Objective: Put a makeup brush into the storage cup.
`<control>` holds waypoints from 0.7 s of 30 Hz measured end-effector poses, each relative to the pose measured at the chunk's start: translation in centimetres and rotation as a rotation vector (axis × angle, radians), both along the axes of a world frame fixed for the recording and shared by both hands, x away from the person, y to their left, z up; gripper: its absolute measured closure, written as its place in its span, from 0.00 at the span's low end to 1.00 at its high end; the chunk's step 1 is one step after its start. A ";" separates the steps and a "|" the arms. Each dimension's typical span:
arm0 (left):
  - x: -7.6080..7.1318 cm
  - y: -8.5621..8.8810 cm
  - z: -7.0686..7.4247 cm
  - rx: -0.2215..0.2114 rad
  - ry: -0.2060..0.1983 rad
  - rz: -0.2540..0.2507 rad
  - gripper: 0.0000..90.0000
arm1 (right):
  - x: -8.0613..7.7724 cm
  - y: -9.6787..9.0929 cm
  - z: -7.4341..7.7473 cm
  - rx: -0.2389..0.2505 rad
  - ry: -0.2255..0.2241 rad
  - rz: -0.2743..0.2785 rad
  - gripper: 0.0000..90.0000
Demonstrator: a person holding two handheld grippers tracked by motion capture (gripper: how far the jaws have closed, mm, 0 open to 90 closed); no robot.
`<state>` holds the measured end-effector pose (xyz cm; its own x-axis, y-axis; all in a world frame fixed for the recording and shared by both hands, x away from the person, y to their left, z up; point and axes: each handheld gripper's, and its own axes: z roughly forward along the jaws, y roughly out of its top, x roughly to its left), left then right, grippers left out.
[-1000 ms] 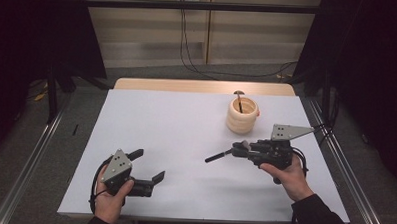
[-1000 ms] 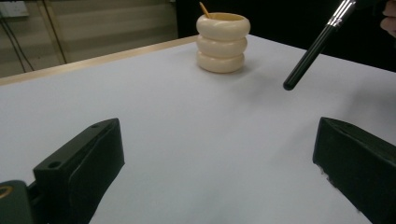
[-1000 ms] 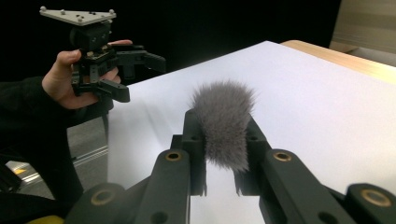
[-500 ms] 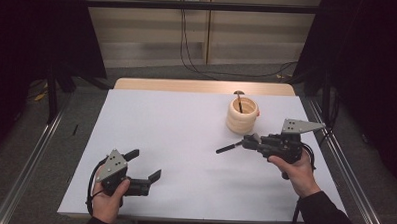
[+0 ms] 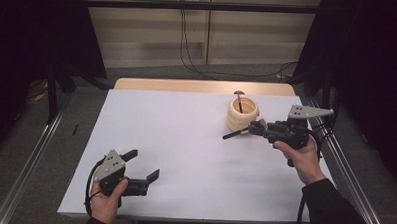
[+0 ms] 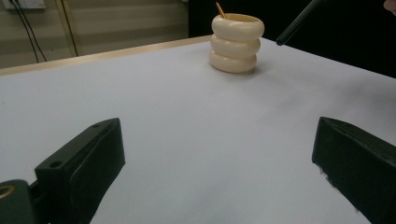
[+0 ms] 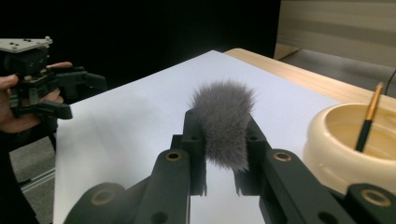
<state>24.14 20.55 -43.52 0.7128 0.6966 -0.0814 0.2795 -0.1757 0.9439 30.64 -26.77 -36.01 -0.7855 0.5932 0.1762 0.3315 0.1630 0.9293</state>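
Right gripper view: right gripper is clamping a grey fluffy-headed makeup brush, heading for the cream ribbed holder; left gripper is idling open.

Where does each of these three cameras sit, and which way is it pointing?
High view: above the person's side, looking forward and down on the white table; both hands and forearms show.
Left gripper view: on the left gripper, low over the table, facing the cream holder; its open jaws show.
Right gripper view: on the right gripper, past a grey makeup brush toward the other hand.
All three views share the holder.
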 end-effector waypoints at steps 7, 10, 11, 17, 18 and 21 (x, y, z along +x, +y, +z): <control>-0.1 -0.1 0.0 0.009 -0.004 0.001 0.03 | 1.5 -0.9 1.0 -0.004 -0.002 -0.038 0.86; -0.1 -0.2 0.0 0.005 -0.001 0.001 0.03 | 2.0 -1.1 1.6 -0.003 -0.009 -0.050 0.86; -0.1 -0.2 0.0 0.005 -0.001 0.000 0.03 | 2.1 -1.2 1.9 -0.005 -0.012 -0.056 0.86; 0.0 -0.1 0.0 0.014 -0.004 -0.008 0.03 | 3.2 -2.2 2.8 -0.009 -0.013 -0.079 0.86; 0.0 -0.1 0.0 0.014 -0.004 -0.005 0.03 | 3.4 -2.4 2.9 -0.002 -0.013 -0.086 0.86; 0.0 -0.1 0.0 0.011 -0.002 -0.008 0.03 | 3.8 -2.8 3.4 0.001 -0.015 -0.105 0.86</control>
